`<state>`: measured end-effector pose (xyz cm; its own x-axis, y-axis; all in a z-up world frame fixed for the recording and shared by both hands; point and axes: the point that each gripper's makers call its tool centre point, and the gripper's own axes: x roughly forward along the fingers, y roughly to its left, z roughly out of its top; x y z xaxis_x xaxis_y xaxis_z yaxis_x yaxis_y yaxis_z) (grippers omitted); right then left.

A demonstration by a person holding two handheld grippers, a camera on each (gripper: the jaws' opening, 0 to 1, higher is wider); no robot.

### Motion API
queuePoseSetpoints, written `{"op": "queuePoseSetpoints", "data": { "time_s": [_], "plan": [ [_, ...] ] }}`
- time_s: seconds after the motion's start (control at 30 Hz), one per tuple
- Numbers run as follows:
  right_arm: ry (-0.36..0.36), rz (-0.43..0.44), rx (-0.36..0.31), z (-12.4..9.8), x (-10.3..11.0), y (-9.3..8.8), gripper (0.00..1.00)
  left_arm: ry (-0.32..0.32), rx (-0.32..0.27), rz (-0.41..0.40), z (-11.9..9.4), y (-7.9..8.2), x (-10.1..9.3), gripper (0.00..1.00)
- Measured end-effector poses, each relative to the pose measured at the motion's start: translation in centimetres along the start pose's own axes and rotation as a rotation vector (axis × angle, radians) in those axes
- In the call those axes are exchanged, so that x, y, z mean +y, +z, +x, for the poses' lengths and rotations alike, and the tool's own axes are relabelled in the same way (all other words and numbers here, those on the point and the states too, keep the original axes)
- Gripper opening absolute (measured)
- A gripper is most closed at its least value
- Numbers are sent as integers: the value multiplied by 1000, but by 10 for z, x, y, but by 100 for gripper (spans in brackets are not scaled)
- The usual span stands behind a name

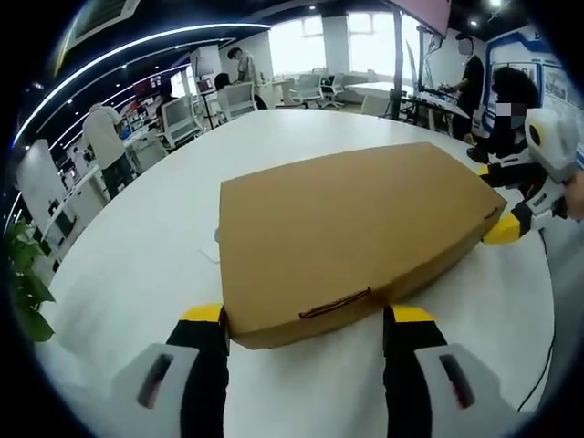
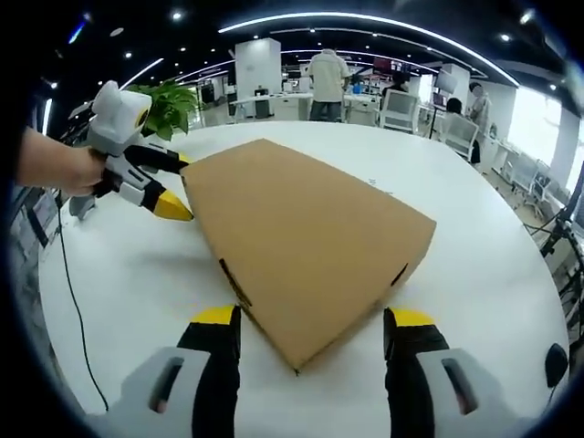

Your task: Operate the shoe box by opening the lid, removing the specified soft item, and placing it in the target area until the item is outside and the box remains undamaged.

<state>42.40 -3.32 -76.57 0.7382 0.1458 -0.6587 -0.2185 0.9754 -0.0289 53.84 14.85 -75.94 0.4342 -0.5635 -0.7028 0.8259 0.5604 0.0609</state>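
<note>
Plain tan box (image 1: 351, 233), white table (image 1: 137, 265), grippers (image 1: 306, 318) black and white — yellow tips, green plant (image 2: 169, 105).

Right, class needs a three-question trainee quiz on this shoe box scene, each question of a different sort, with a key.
1. True or false: the lid of the cardboard shoe box is already open.
2. Multiple choice: the box rests on A) a white table, B) a chair, C) the floor.
3. Fill in: the left gripper has its jaws ____, one on either side of the box's near edge.

Key: 1 false, the lid lies flat and closed; 2 A; 3 open. The right gripper is likewise open, at a box corner.
</note>
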Motion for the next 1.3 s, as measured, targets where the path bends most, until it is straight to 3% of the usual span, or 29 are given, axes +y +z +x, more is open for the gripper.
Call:
{"op": "queuePoseSetpoints", "data": {
  "time_s": [0.57, 0.73, 1.3],
  "plan": [
    [3, -72, 30, -1, -2, -4, 59, 34, -22, -49, -8, -5, -12, 67],
    [43, -93, 61, -3, -5, -4, 58, 57, 22, -86, -11, -9, -16, 67],
    [70, -143, 52, -2, -5, -6, 58, 110, -17, -137, -22, -19, -25, 67]
  ]
}}
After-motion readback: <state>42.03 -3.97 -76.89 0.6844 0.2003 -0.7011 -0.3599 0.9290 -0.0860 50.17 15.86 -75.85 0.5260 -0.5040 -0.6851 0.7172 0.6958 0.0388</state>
